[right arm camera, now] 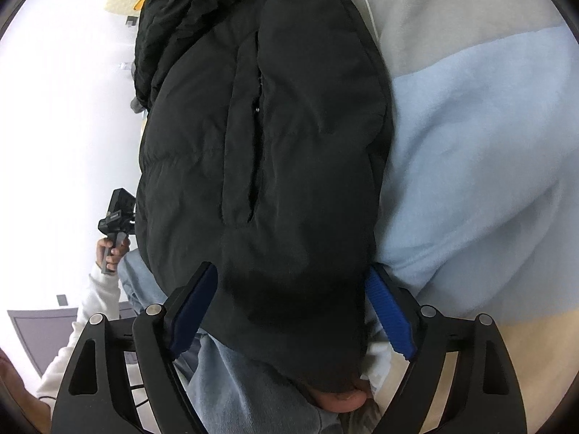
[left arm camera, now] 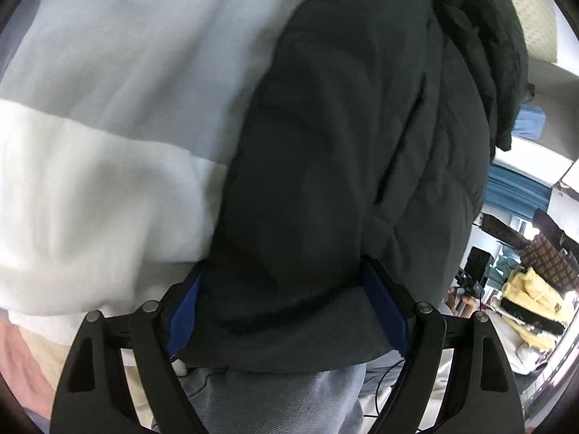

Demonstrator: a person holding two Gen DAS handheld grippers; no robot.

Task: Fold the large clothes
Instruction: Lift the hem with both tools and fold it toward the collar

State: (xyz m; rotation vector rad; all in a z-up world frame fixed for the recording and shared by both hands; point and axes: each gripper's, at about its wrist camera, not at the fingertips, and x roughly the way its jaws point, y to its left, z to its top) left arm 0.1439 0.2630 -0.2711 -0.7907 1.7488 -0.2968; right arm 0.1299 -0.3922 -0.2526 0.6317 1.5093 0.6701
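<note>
Your left tongs [left arm camera: 286, 311] and right tongs [right arm camera: 289, 307] each stand wide around the black padded jacket [left arm camera: 343, 181], apparently not pinching it. It lies on the blue-and-white fleece [left arm camera: 126, 108], probably so you can take both sides together for a fold.

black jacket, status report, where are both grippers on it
Left gripper wide, black jacket between its pads. Right gripper wide, jacket hem between, grip unclear. Pale blue garment alongside. Nothing blocking.
</note>
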